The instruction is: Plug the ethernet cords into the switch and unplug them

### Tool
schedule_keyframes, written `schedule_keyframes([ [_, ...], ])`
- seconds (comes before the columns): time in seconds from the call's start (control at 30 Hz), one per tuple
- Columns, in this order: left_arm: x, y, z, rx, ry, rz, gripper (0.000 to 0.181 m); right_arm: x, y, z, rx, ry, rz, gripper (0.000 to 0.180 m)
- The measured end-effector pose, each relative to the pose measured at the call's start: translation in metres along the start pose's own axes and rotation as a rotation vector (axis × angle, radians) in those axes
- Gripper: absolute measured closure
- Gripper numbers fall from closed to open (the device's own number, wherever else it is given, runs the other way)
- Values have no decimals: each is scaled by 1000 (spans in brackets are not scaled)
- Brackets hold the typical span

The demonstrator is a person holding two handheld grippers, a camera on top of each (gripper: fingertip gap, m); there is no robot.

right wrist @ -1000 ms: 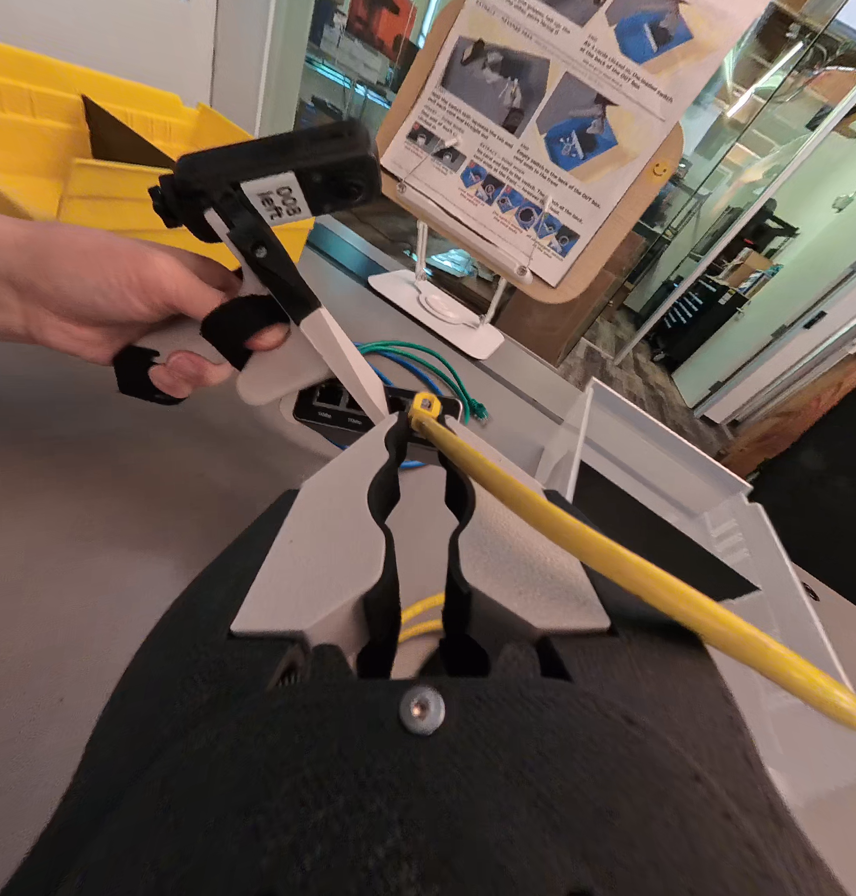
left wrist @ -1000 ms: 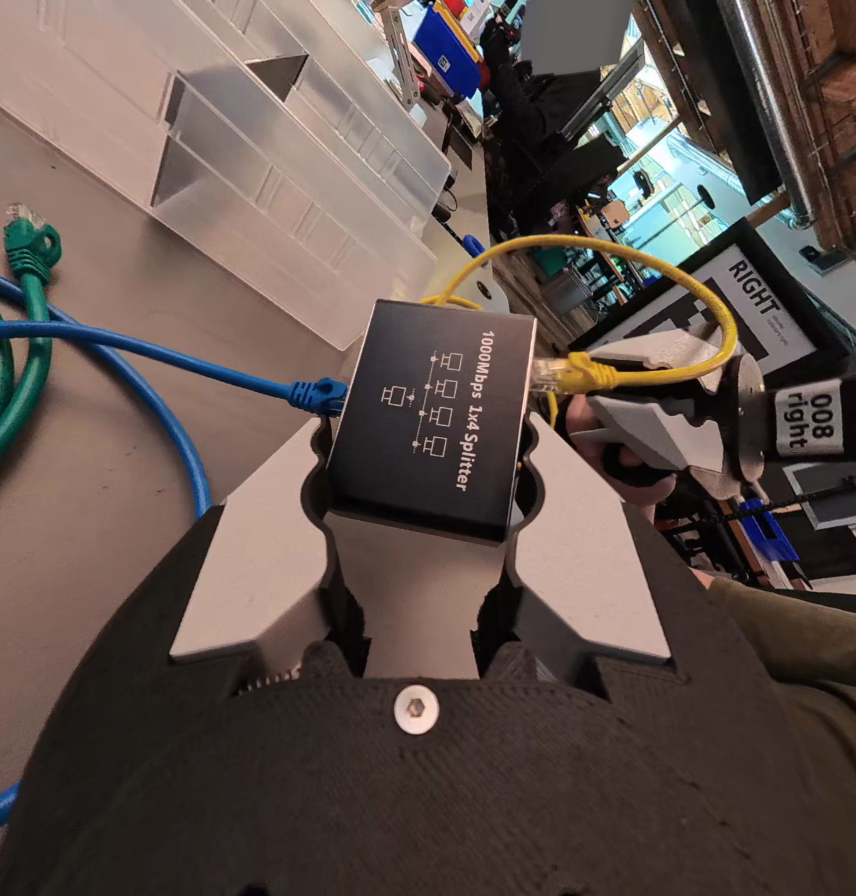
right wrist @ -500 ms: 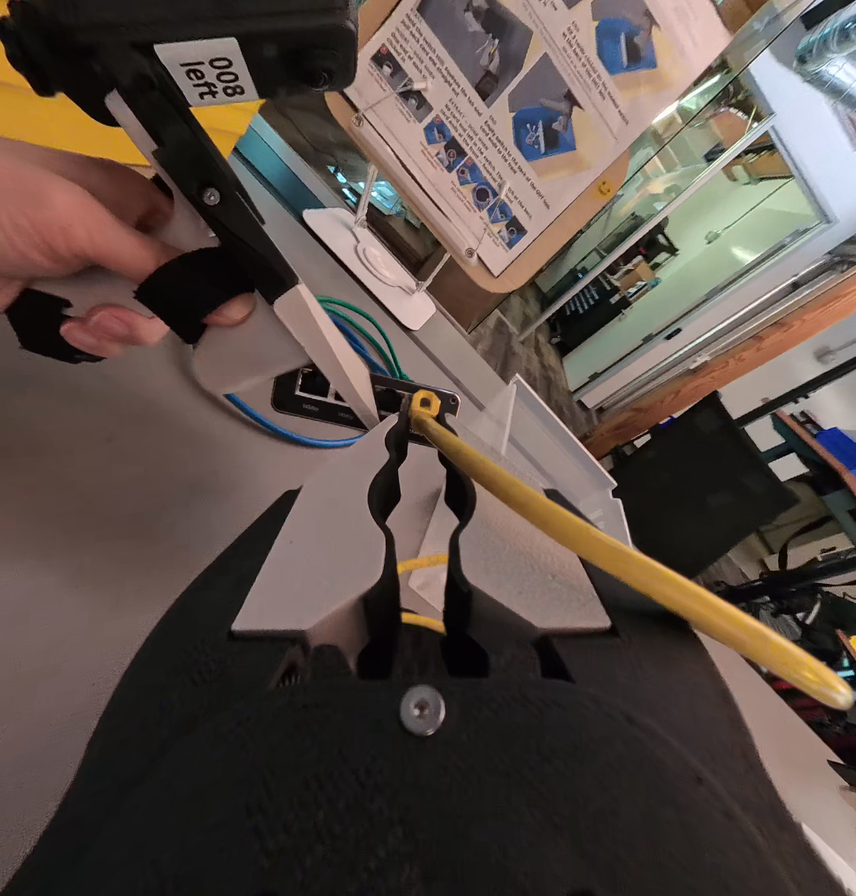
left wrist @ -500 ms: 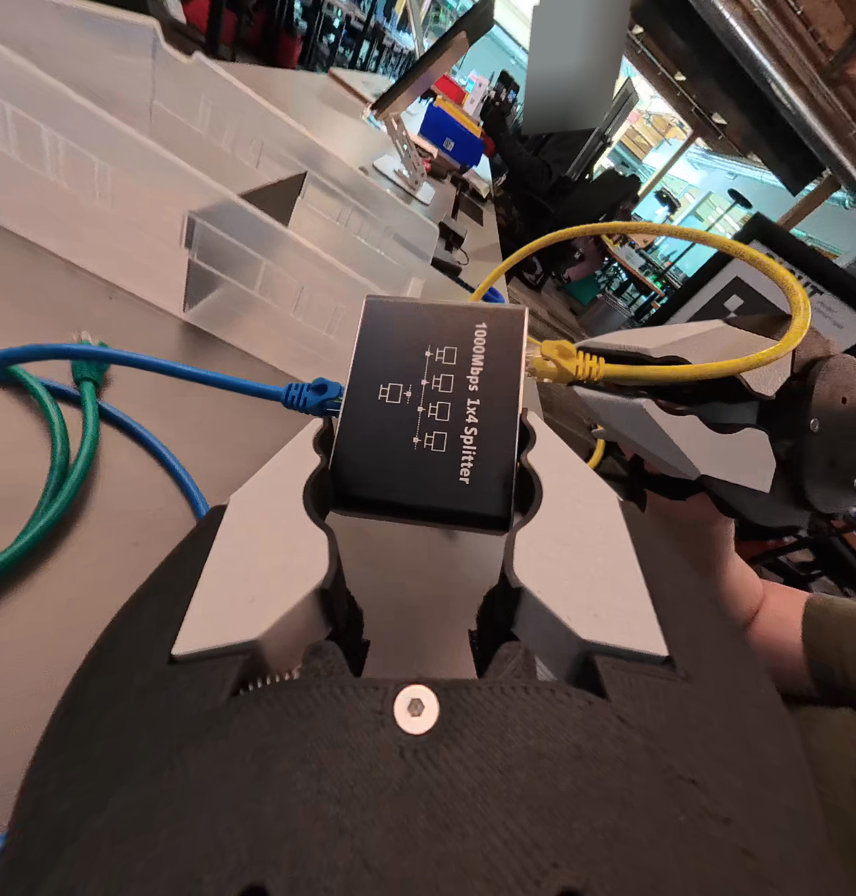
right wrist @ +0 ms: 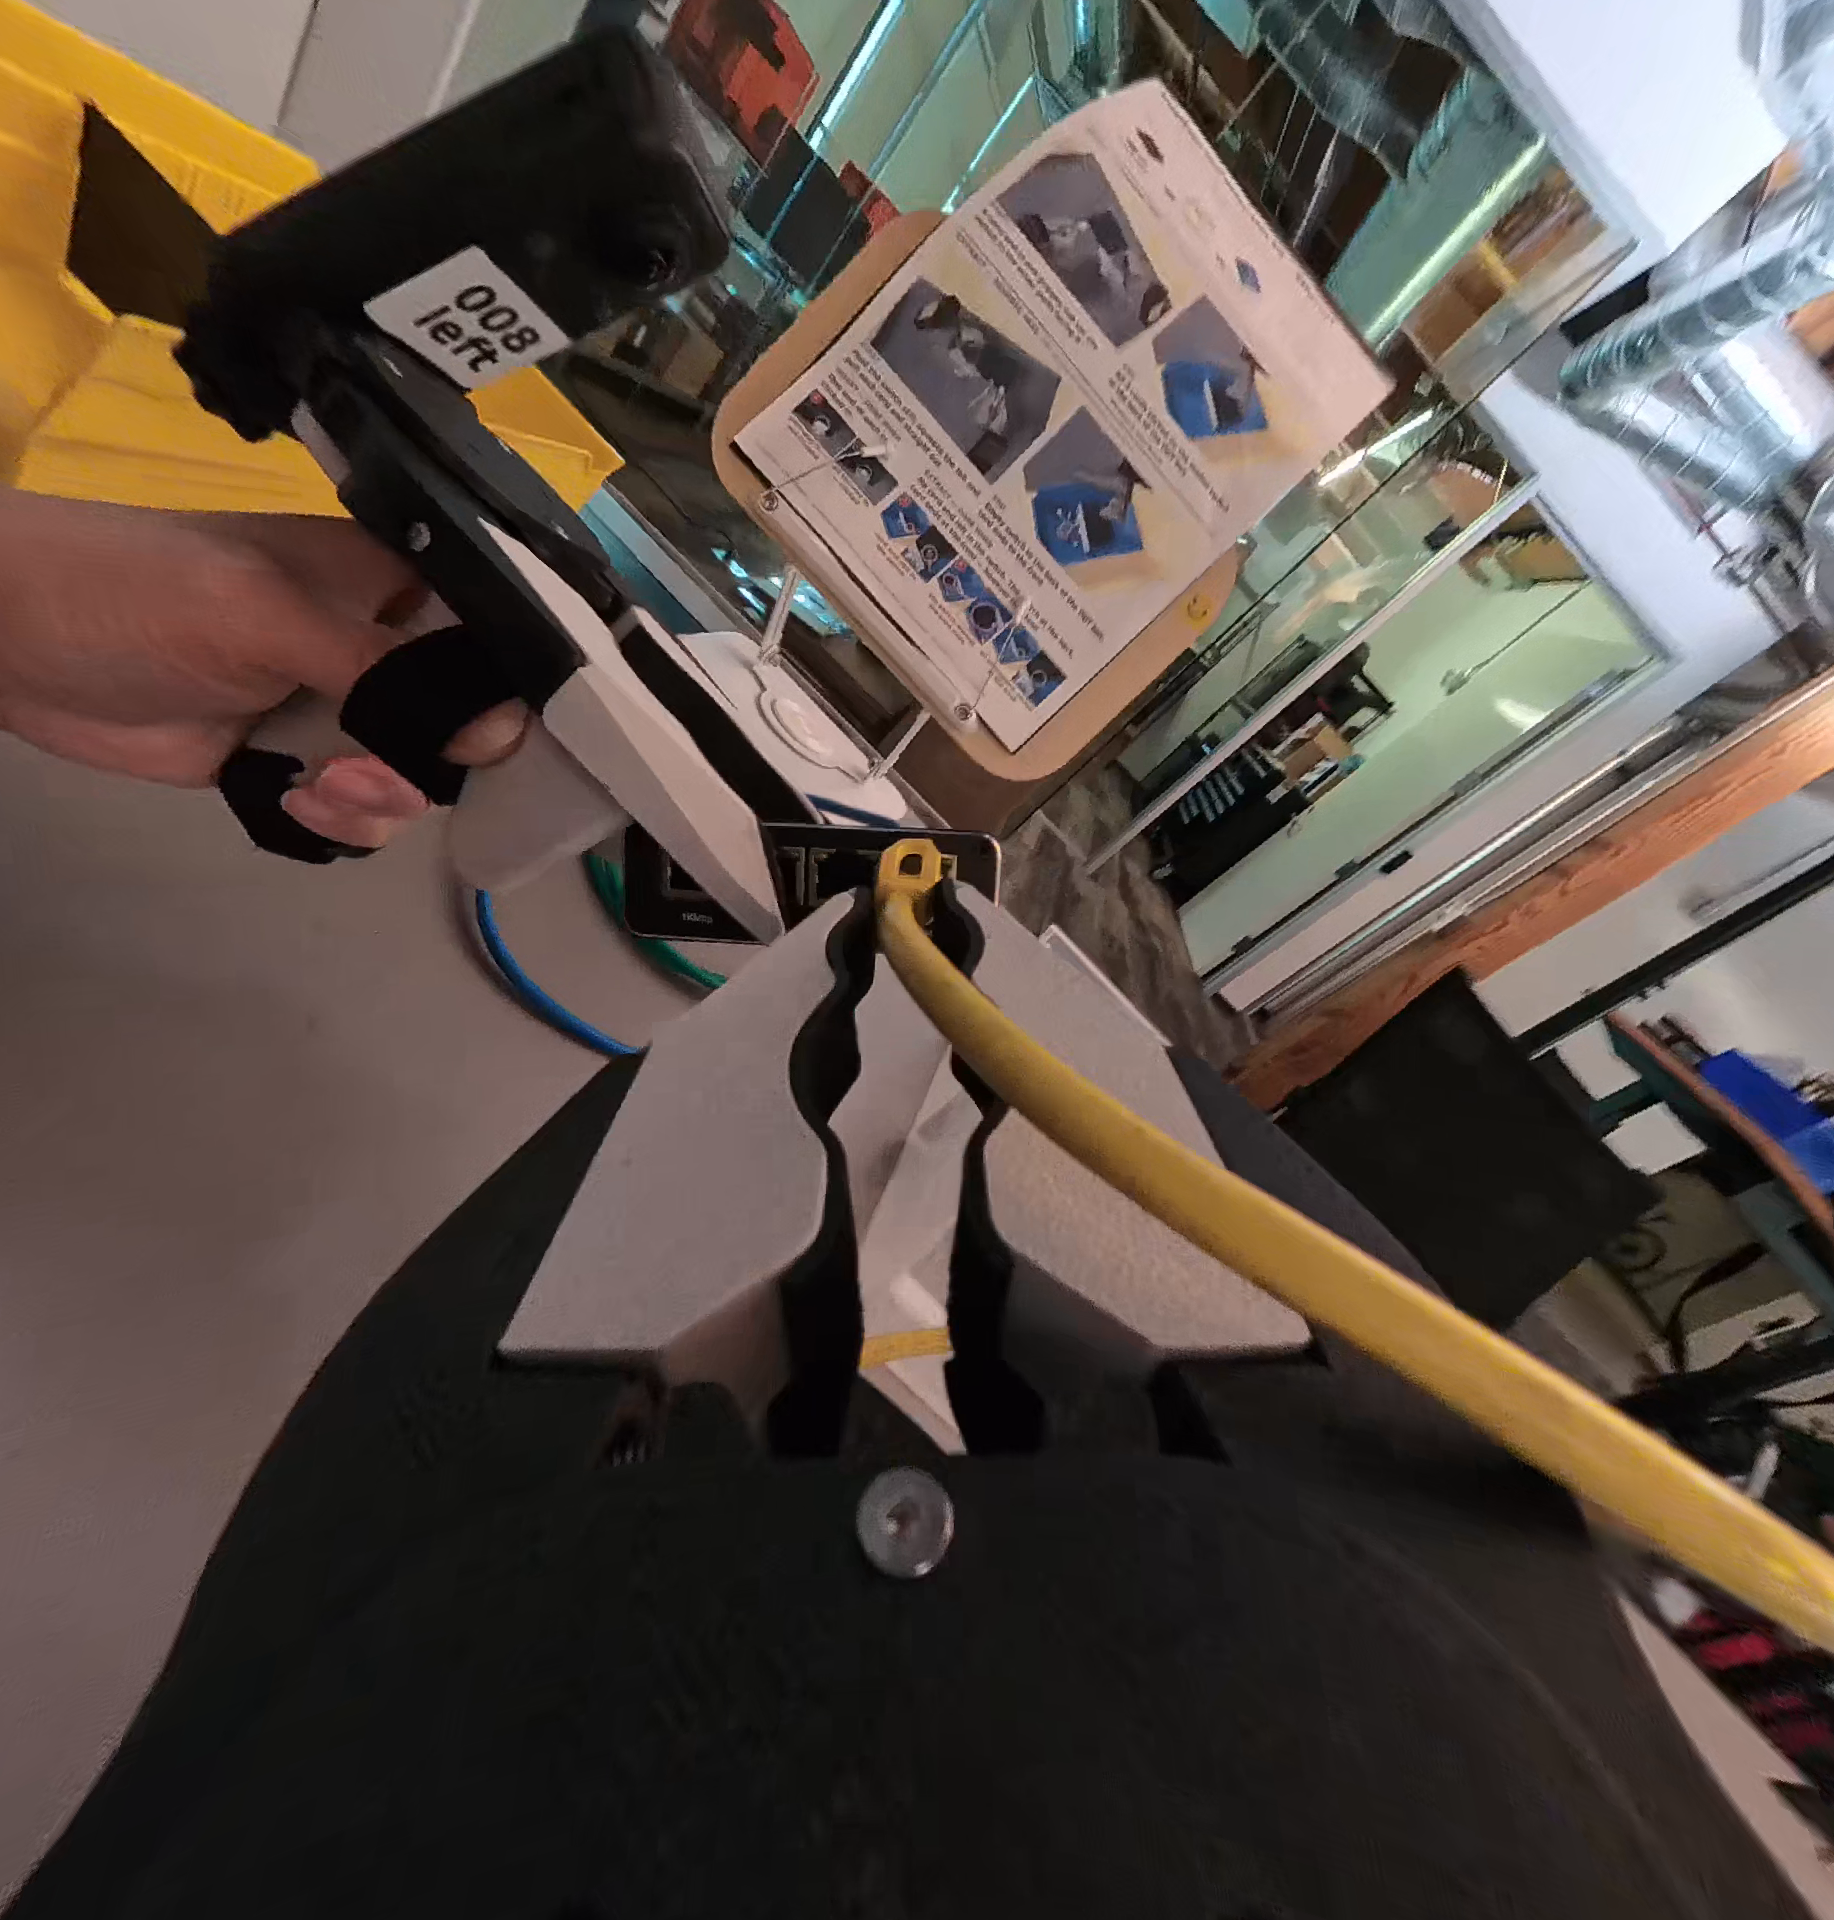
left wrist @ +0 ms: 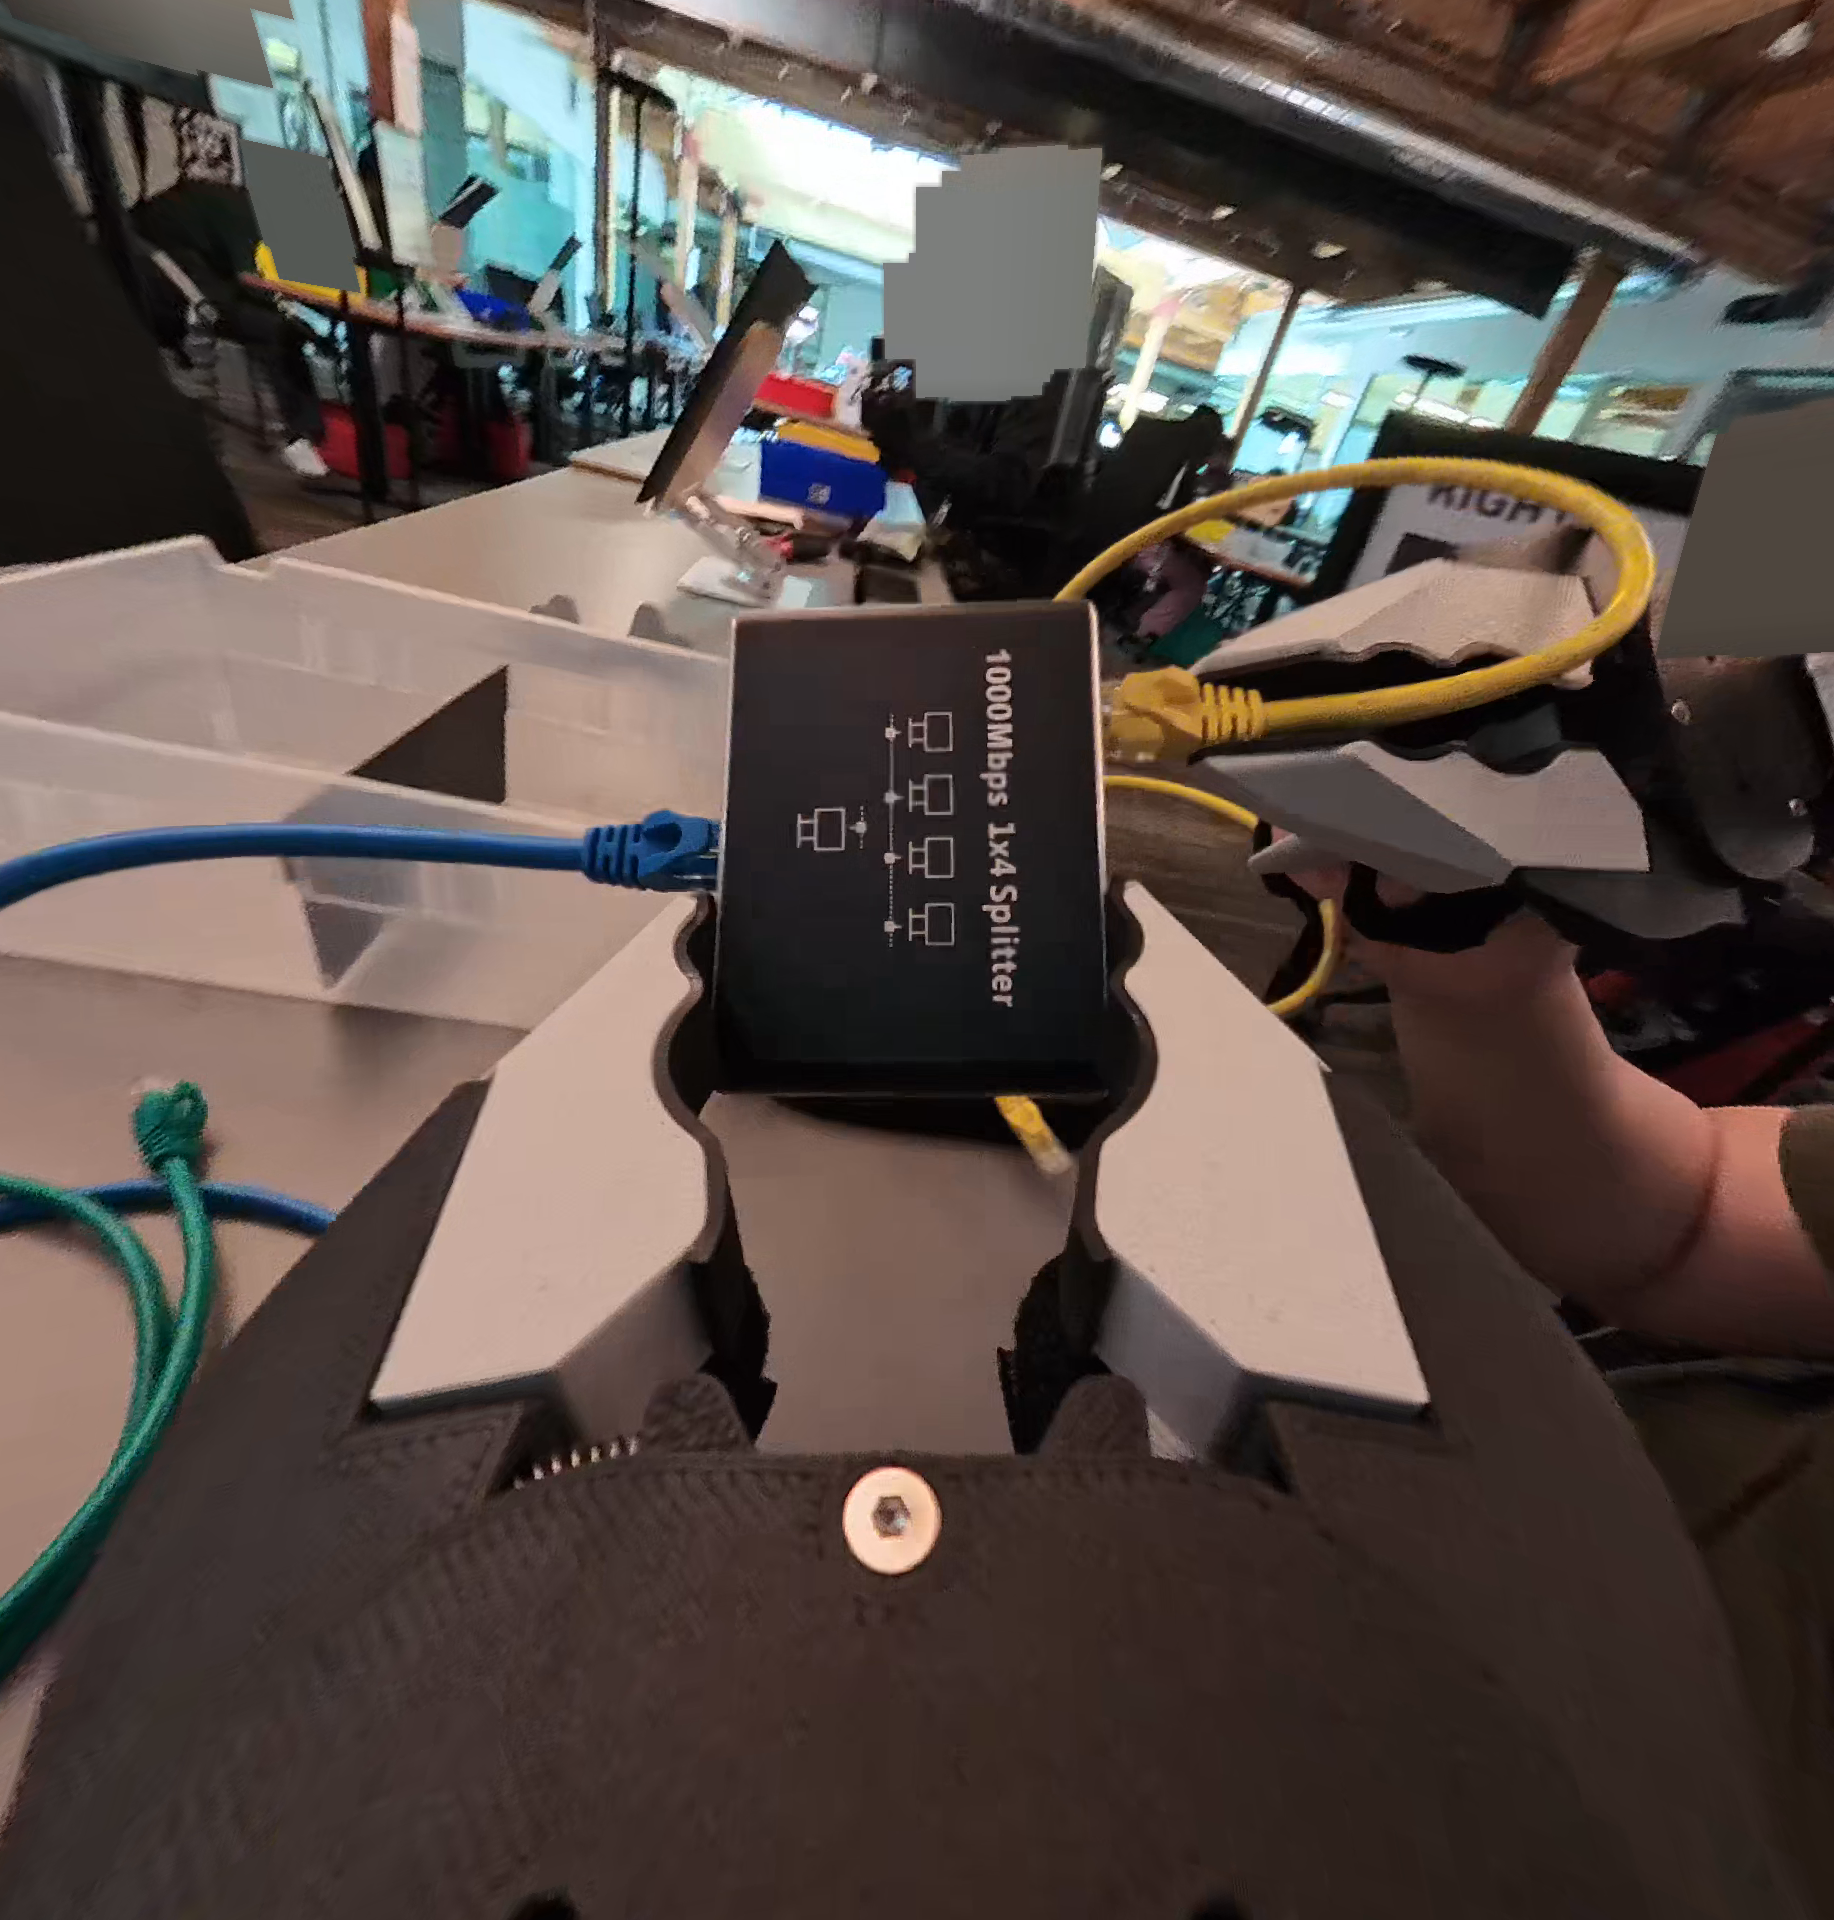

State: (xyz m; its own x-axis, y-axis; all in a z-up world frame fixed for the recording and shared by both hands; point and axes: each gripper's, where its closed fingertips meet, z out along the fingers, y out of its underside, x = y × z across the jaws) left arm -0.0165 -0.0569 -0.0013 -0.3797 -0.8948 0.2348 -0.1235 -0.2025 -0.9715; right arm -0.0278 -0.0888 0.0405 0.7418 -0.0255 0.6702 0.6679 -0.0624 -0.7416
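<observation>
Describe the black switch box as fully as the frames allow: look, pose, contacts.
The black switch box is a flat rectangular case with white printing on its top face. The left hand-held gripper clamps its near end, lifting it off the table. A blue cable plug sits in its left side. On its right side, the yellow cable plug, pinched by the right hand-held gripper, meets a row of ports.

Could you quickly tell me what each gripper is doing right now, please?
Left gripper: closed on the black switch.
Right gripper: closed on the yellow ethernet cord at its plug.

Workshop, long workbenches (left wrist: pixel 539 520), parts bins (left wrist: pixel 819 473), exposed ducting (right wrist: pixel 1723 343)
</observation>
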Motion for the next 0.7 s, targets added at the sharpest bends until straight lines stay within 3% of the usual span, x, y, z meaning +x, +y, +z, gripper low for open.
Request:
schedule_keyframes([
  [0.47, 18, 8, 12, 163, 178, -246, 104, -6, -17, 5, -285, -225, -450, 169],
  [0.7, 24, 31, 23, 24, 236, -259, 95, -19, -6, 8, -313, -247, -499, 164],
])
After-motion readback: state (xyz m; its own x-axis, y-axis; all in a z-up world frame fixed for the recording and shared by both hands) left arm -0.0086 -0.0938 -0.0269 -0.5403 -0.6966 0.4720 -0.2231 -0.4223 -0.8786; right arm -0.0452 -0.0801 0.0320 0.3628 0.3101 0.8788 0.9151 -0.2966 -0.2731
